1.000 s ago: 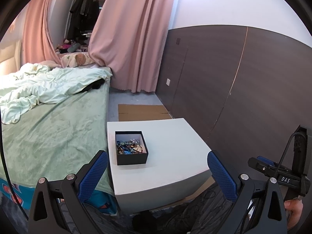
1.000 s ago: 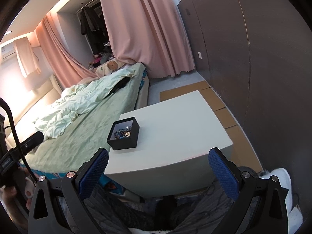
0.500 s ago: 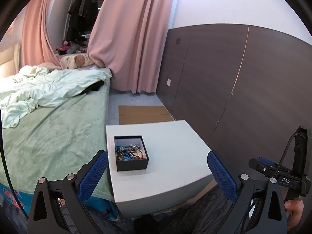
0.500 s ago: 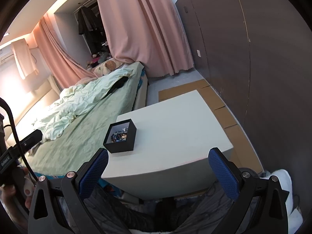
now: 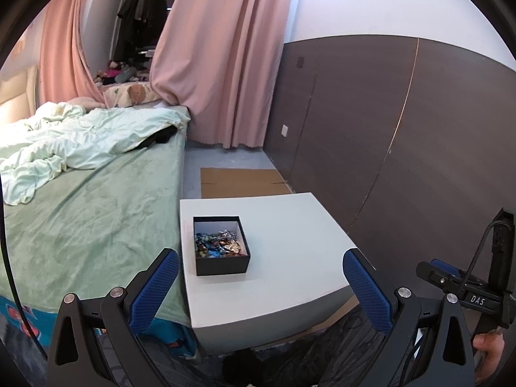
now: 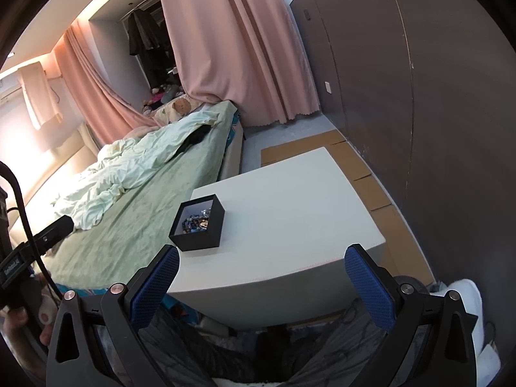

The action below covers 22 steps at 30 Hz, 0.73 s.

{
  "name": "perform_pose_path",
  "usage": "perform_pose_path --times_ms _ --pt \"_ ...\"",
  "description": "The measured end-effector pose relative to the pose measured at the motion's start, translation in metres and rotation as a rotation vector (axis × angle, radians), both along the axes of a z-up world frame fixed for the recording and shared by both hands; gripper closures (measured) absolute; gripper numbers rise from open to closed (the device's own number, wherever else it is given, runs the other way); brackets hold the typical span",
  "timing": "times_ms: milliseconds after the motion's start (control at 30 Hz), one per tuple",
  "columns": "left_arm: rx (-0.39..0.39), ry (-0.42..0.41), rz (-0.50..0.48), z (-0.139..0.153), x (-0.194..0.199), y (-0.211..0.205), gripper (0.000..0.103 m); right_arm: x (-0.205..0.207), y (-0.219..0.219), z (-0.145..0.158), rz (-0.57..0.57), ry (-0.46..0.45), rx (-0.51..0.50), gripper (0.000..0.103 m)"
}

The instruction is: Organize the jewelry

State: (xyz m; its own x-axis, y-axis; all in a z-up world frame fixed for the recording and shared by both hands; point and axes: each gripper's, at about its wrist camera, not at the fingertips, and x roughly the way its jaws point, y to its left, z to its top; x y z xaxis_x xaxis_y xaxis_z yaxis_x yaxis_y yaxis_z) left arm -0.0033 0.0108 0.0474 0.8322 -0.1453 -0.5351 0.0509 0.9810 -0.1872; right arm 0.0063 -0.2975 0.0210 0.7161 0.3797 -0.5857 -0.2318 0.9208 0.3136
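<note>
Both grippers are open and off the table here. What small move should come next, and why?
Probably bring the left gripper forward and down toward the black box: it sits on the table's left side, jewelry heaped inside, both grippers empty.

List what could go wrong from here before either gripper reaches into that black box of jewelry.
1. The jewelry lies in one tangled heap inside the black box, so pinching one piece may drag others out with it.
2. The box sits near the white table edge beside the bed; a nudge from the open left gripper could push it off.
3. The box looks light and nothing holds it; the open right gripper might lift or tip it.
</note>
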Motion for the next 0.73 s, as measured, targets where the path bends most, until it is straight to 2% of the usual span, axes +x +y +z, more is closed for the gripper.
perform_pose_path --times_ms 733 --pt "0.039 -0.018 0.005 0.0011 -0.0059 -0.0053 0.001 0.0004 -0.0002 -0.0072 -0.003 0.014 -0.002 0.0"
